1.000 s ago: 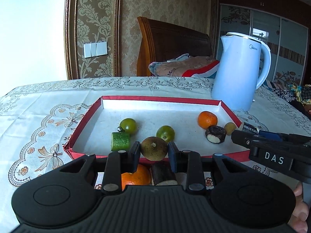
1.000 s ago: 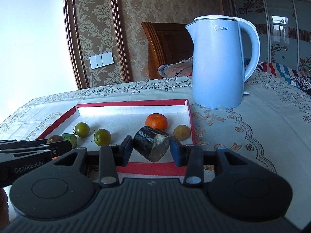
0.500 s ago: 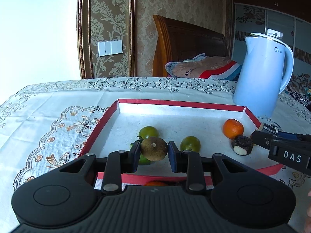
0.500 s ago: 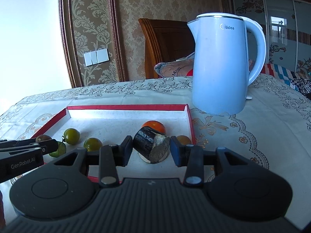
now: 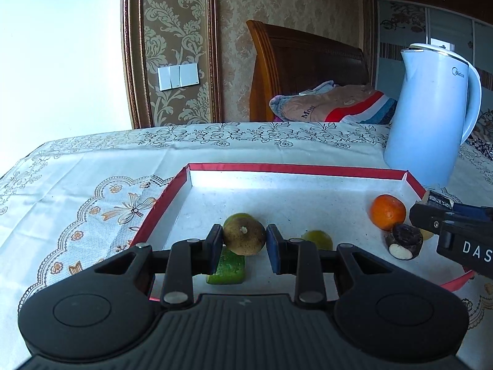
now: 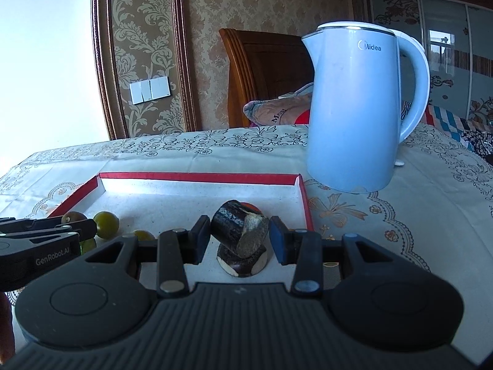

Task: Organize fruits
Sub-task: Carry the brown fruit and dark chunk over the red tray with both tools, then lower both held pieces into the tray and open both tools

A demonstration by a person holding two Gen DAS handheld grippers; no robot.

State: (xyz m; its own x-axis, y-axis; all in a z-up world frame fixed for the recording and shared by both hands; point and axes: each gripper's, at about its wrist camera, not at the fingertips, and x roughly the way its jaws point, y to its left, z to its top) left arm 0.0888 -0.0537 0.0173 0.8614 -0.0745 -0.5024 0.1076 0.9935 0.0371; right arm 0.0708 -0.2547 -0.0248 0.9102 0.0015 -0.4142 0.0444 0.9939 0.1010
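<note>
My left gripper (image 5: 244, 243) is shut on a brown round fruit (image 5: 244, 236) and holds it over the near left part of the red-rimmed tray (image 5: 292, 169). Under it lie a green cucumber piece (image 5: 227, 269) and two green fruits (image 5: 317, 239). An orange (image 5: 387, 212) and a dark cane piece (image 5: 403, 241) lie at the tray's right. My right gripper (image 6: 239, 236) is shut on another dark cane piece (image 6: 238, 231), just above the cane piece lying in the tray (image 6: 243, 260). The orange (image 6: 251, 206) is mostly hidden behind it.
A pale blue kettle (image 6: 360, 108) stands on the patterned tablecloth just beyond the tray's (image 6: 200, 177) far right corner. A wooden chair with folded cloth (image 5: 332, 104) stands behind the table. The tray's far half is bare white floor.
Both grippers have moved forward over the tray with their fruits still gripped. The left view has swung left, and the orange and dark piece near the front rim have dropped out of sight.
</note>
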